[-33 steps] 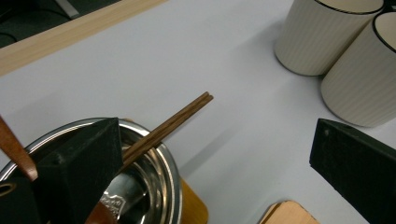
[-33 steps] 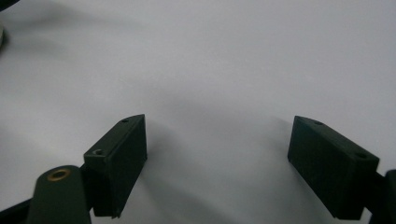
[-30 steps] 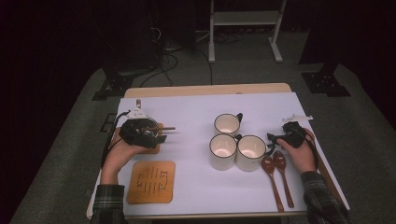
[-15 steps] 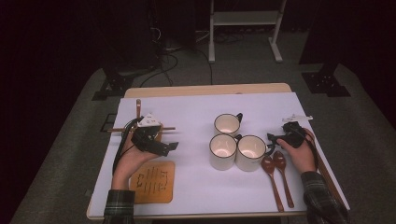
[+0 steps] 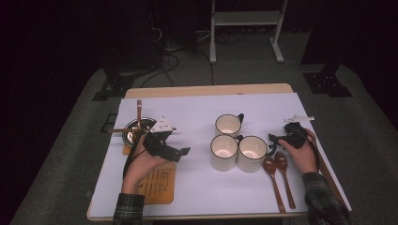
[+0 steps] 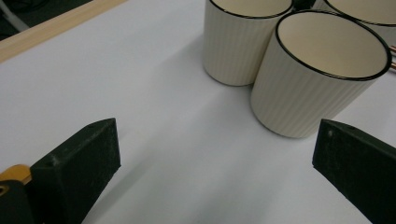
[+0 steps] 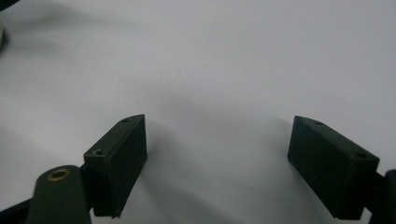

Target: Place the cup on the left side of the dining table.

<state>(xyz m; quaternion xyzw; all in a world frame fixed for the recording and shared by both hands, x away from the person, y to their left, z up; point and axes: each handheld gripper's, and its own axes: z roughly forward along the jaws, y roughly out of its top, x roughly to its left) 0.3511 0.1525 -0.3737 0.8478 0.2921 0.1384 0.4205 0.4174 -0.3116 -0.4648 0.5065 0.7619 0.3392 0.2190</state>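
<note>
Cream ribbed mugs (image 6: 322,79), black rims

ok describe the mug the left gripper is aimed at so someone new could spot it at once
On the white table, three cream ribbed mugs with black rims cluster right of centre. Two stand side by side in the row nearer the person, ahead of the left gripper. The mug is the left one of that pair, nearest that gripper; its twin beside it sits next to the two wooden spoons.

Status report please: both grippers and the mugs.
Left gripper open, empty, aimed at the mugs. Right gripper open, empty, beside them. Path between looks clear.
</note>
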